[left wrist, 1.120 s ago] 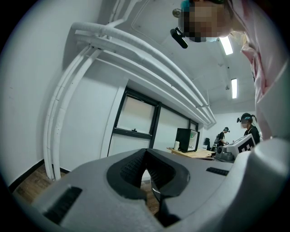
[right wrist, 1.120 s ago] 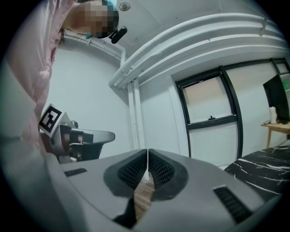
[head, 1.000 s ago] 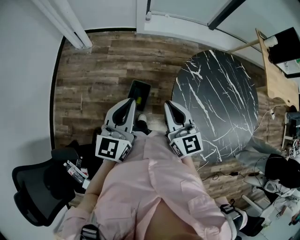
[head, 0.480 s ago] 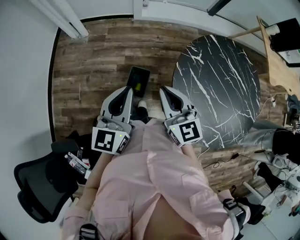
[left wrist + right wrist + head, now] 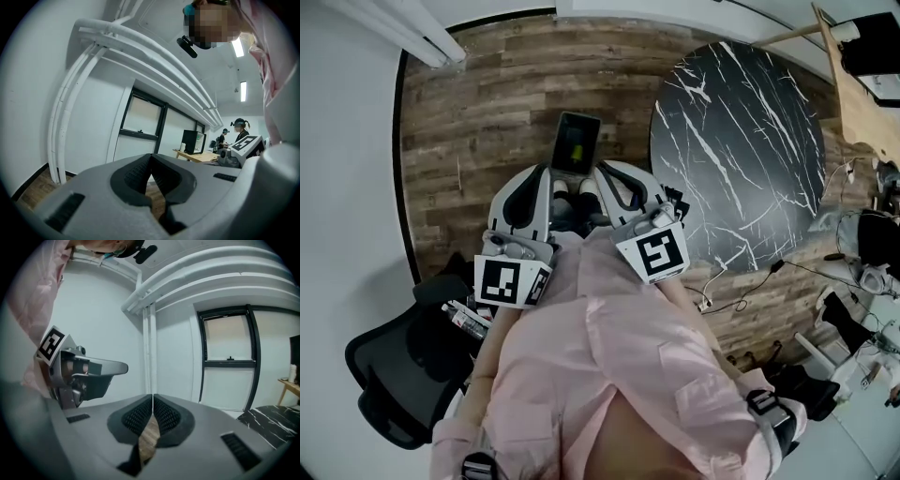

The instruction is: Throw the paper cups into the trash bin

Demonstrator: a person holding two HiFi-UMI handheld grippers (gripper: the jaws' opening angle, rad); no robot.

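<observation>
Standing at trash bin [image 5: 577, 117] | marble table [image 5: 741, 131] right | chair [image 5: 394, 375] left-rear

Trash bin [image 5: 577, 143]: dark, rectangular, upright, open-topped, a yellow-green patch showing inside. It stands just ahead of the left claw [image 5: 542, 178] and right claw [image 5: 609, 176], between their tips.

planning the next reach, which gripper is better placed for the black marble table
Right, probably. The right gripper sits on the side of the marble table; the left gripper is farther from it. Both are shut and empty, so neither has to let go of anything first.
</observation>
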